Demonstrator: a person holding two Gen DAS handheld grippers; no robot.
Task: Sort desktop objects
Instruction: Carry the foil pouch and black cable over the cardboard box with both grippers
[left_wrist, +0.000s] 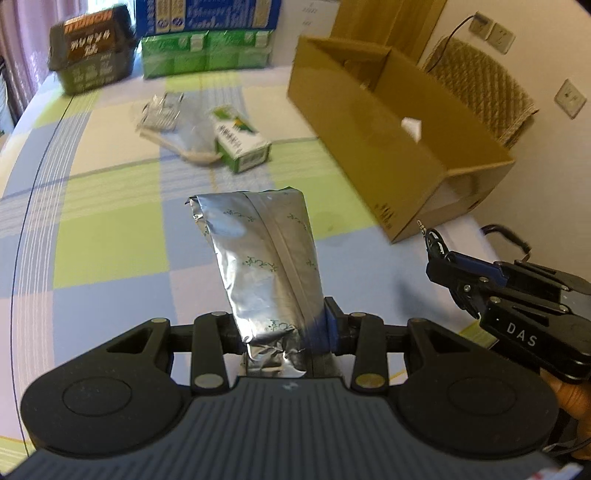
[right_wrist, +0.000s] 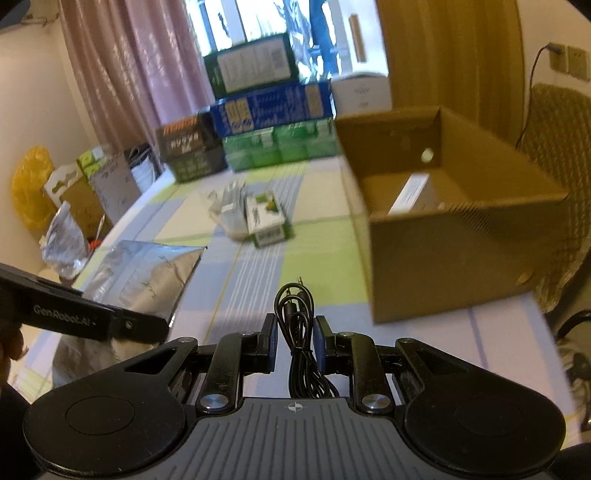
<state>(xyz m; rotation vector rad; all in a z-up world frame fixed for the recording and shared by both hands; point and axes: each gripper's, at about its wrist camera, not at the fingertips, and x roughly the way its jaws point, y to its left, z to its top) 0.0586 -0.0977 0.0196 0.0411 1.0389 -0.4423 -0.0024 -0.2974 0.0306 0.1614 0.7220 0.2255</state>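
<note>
My left gripper (left_wrist: 284, 332) is shut on the bottom of a silver foil pouch (left_wrist: 258, 251), which stands up off the checked tablecloth. The same silver pouch (right_wrist: 147, 277) shows at the left of the right wrist view, with the left gripper's black body (right_wrist: 74, 317) in front of it. My right gripper (right_wrist: 294, 343) is shut on a coiled black audio cable (right_wrist: 295, 317); its plugs stick out above the fingers. In the left wrist view the right gripper (left_wrist: 439, 254) hangs at the right with the black cable (left_wrist: 432, 240) at its tip. An open brown cardboard box (left_wrist: 369, 122) (right_wrist: 461, 240) lies ahead to the right.
A small green-and-white carton (left_wrist: 240, 142) (right_wrist: 267, 221) and a clear plastic packet (left_wrist: 162, 110) lie mid-table. Stacked green, blue and dark boxes (left_wrist: 207, 51) (right_wrist: 273, 125) line the far edge. A woven chair (left_wrist: 484, 85) stands behind the cardboard box. Bags and cartons (right_wrist: 92, 184) crowd the left of the table.
</note>
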